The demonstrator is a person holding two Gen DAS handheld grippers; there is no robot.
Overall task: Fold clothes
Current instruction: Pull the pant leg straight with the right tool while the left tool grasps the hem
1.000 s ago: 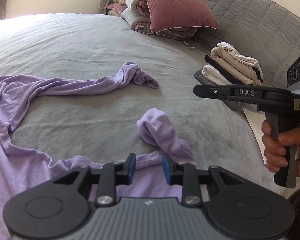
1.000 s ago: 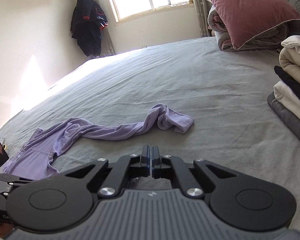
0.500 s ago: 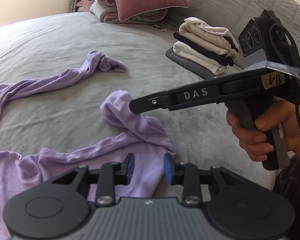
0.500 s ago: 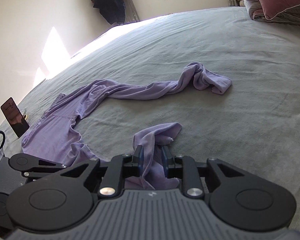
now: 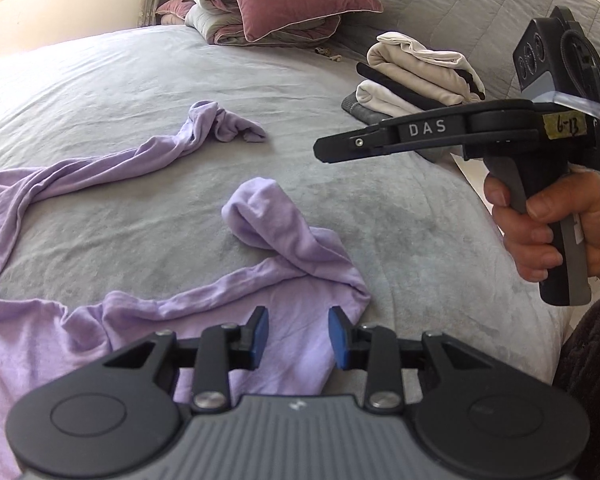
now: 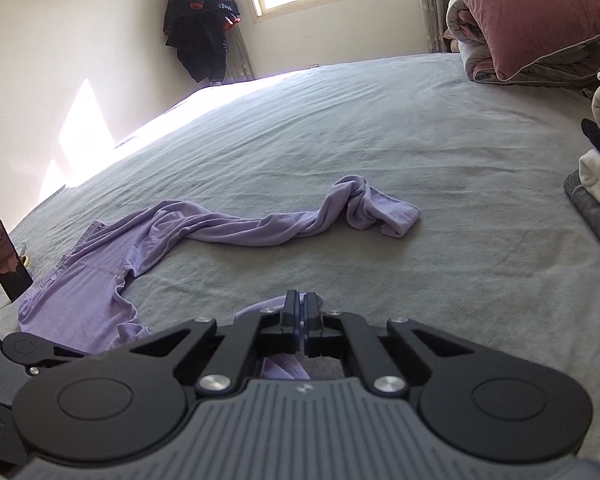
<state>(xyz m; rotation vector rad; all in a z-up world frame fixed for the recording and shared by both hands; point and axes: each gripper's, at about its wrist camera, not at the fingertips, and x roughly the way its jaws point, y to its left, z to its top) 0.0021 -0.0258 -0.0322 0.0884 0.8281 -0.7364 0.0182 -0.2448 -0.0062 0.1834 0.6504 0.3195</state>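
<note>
My left tool (image 5: pixel 296 336) hangs low over the near edge of the bed (image 5: pixel 140 80), its blue pads partly apart with the lilac top (image 5: pixel 292 240) lying under the gap and nothing pinched yet. My right tool (image 6: pixel 301 320) is closed tight and, seen from the left wrist, sits in the air above the bed with nothing in it. The top is sprawled across the near half of the bed: body bunched toward the near left corner, one sleeve (image 6: pixel 260 228) snaking out to the middle with its cuff knotted up, the other sleeve (image 5: pixel 260 216) curled just ahead of my left tool. I judge it light, thin and floppy, so it should drag and twist rather than hold a line. I would take the curled sleeve near its cuff and the body at the shoulder seam, then pull flat before folding. A stack (image 5: pixel 416 76) of done pieces sits by the right edge.
</note>
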